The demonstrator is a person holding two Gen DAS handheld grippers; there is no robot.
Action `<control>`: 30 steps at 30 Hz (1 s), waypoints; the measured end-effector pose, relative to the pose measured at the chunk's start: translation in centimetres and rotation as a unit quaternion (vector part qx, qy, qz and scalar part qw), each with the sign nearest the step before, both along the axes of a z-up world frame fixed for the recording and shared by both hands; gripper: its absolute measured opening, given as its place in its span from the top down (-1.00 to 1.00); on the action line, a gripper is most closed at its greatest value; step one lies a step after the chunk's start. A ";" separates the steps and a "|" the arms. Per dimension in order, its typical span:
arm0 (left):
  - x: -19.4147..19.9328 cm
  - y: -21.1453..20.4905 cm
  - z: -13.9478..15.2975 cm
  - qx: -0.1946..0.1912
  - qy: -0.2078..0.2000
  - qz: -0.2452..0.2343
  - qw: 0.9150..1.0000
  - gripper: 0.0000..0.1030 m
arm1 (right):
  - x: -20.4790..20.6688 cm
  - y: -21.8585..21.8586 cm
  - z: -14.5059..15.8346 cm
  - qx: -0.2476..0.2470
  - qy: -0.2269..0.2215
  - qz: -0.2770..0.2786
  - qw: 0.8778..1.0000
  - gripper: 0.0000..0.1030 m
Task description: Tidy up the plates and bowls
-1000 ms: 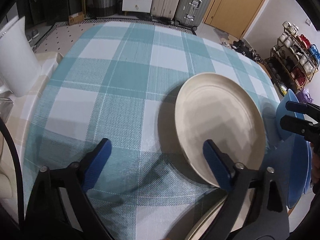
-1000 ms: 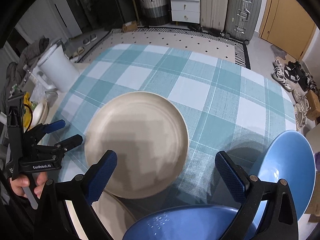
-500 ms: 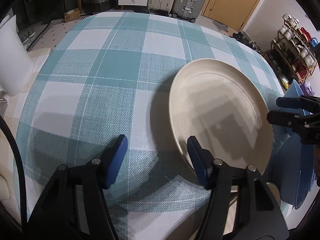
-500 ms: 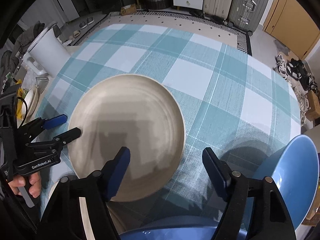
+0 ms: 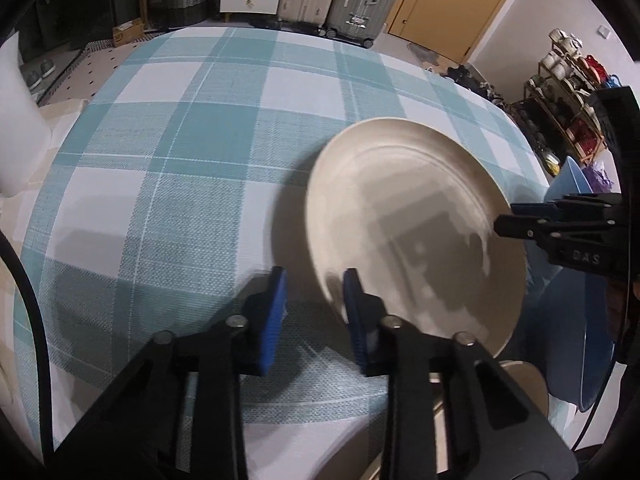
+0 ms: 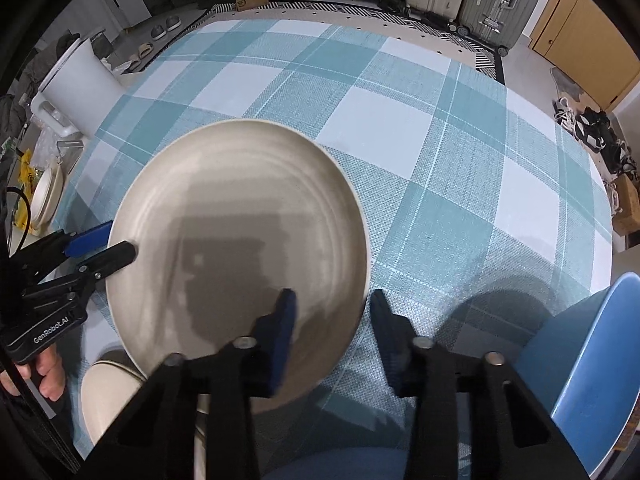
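**Barely begun: both jaws closing on the cream plate**

Right now both sets of jaws are closing on one thing. The left gripper point(image 5: 314, 306) straddles the left rim of the cream plate point(image 5: 412, 216), one pad above and one below; the right gripper point(image 6: 332, 322) does the same at the plate's near right rim, and neither pair looks fully clamped (motion blur hides the actual contact). The plate sits near the front of the bench point(image 6: 400, 128), which is covered by a teal checked cloth. Nothing seems sorted yet. A second cream dish point(image 6: 104, 396) lies partly under the plate's near edge, and blue dishes point(image 6: 592, 356) wait at the near right, unstacked. My judgement: the first pick-up is under way, everything else remains.
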State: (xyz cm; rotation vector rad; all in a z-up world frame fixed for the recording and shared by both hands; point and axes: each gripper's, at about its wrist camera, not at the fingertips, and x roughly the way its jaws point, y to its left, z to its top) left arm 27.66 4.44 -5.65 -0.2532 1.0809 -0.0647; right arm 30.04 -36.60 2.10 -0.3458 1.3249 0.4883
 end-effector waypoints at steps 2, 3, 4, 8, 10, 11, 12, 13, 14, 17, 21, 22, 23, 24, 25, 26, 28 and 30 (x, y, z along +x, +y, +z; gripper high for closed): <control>0.0 -0.3 0.1 -0.001 -0.002 -0.004 1.000 0.71 | 0.0 -0.1 0.0 0.000 -0.002 -0.002 1.000 0.54; 0.0 -0.4 0.1 -0.001 -0.003 -0.005 1.000 0.77 | 0.0 -0.2 0.0 0.002 -0.003 -0.003 1.000 0.55; 0.0 -0.5 0.2 0.000 -0.004 -0.006 1.000 0.77 | 0.0 -0.3 0.1 0.003 -0.003 -0.004 1.000 0.56; -0.1 -0.6 0.2 0.007 -0.004 -0.003 1.000 0.77 | -0.1 -0.3 0.2 0.004 -0.009 -0.005 1.000 0.62; -0.1 -0.4 0.3 0.010 -0.004 0.001 1.000 0.77 | -0.2 -0.3 0.3 0.009 -0.011 -0.006 1.000 0.62; -0.2 -0.3 0.3 0.011 -0.004 0.003 1.000 0.77 | -0.3 -0.4 0.4 0.011 -0.012 -0.006 1.000 0.62; -0.2 -0.3 0.4 0.012 -0.006 0.003 1.000 0.77 | -0.4 -0.3 0.5 0.014 -0.014 -0.006 1.000 0.62; -0.3 -0.2 0.5 0.014 -0.008 0.005 1.000 0.77 | -0.4 -0.2 0.5 0.015 -0.017 -0.006 1.000 0.62; -0.4 -0.2 0.7 0.015 -0.009 0.006 1.000 0.77 | -0.5 -0.2 0.6 0.015 -0.019 -0.006 1.000 0.62; -0.6 0.1 1.1 0.013 -0.014 0.010 1.000 0.77 | -0.6 0.0 0.9 0.021 -0.024 -0.006 0.999 0.62; -0.9 0.5 1.8 0.014 -0.021 0.015 1.000 0.77 | -0.8 0.2 1.5 0.028 -0.033 -0.004 0.999 0.62; -0.9 0.5 1.9 0.015 -0.022 0.016 1.000 0.77 | -0.9 0.3 1.7 0.029 -0.037 -0.004 0.999 0.62; -1.0 0.6 2.0 0.015 -0.023 0.017 0.999 0.77 | -1.0 0.3 1.8 0.030 -0.040 -0.003 0.999 0.62; -1.1 0.6 2.2 0.016 -0.025 0.018 0.999 0.77 | -1.1 0.4 2.0 0.031 -0.041 -0.002 0.999 0.62; -1.3 0.7 2.4 0.016 -0.027 0.018 0.999 0.77 | -1.2 0.4 2.2 0.032 -0.044 0.000 0.999 0.62; -1.4 0.7 2.6 0.015 -0.029 0.019 0.999 0.77 | -1.3 0.5 2.4 0.033 -0.045 0.001 0.998 0.62; -1.7 0.7 3.1 0.017 -0.034 0.019 0.999 0.77 | -1.5 0.5 2.8 0.037 -0.051 0.001 0.998 0.62; -2.1 0.7 3.5 0.018 -0.038 0.020 0.999 0.77 | -1.6 0.5 3.2 0.042 -0.056 0.002 0.998 0.62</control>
